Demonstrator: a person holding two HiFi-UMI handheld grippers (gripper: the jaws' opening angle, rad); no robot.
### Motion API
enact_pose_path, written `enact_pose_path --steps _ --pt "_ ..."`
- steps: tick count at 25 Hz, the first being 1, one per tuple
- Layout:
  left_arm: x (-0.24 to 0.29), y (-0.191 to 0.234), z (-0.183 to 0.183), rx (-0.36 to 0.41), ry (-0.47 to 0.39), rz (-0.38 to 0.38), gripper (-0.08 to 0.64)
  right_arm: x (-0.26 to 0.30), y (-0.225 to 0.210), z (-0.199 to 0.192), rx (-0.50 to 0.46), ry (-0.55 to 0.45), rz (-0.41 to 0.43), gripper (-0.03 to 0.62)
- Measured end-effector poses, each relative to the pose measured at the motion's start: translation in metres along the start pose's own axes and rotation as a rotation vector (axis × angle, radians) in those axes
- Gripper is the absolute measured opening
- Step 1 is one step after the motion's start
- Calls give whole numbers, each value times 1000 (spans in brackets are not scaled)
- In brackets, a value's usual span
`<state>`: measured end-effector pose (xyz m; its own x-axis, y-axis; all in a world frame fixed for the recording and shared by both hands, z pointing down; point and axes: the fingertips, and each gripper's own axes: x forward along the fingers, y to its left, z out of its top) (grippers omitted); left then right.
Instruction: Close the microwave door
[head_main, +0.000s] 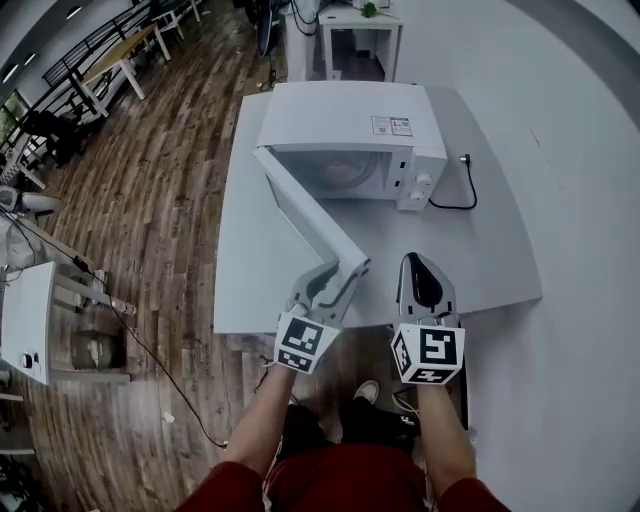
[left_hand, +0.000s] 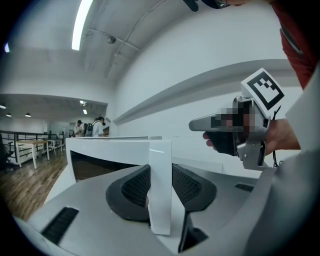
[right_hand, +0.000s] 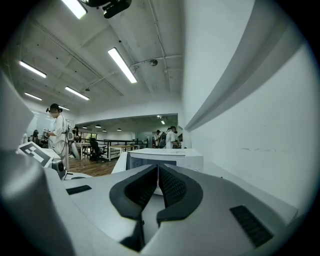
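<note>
On the white bench (head_main: 236, 262), the microwave (head_main: 350, 125) stands with its door (head_main: 300, 210) swung wide.
Left tongs (head_main: 340, 275) clench the door's free edge; right tongs (head_main: 421, 268) hover just beside, pressed together on nothing.

One microwave (head_main: 340, 120), one table (head_main: 245, 270), two claws (head_main: 345, 270) (head_main: 415, 262).

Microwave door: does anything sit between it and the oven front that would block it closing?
Nothing visible. Between the door and the microwave the table is bare. The left tongs clamp the door's free edge; the right tongs, shut and empty, appear outside its swing.
</note>
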<state>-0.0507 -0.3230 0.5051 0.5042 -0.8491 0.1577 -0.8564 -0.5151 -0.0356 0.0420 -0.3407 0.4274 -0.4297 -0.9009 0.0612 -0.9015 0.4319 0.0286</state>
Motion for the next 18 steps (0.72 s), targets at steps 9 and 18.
enact_pose_path --steps 9,18 --pt "46 -6 7 -31 13 131 150 0 -56 -5 13 -4 17 29" --pt "97 -4 13 -56 -5 215 150 23 -88 -20 25 12 1 29"
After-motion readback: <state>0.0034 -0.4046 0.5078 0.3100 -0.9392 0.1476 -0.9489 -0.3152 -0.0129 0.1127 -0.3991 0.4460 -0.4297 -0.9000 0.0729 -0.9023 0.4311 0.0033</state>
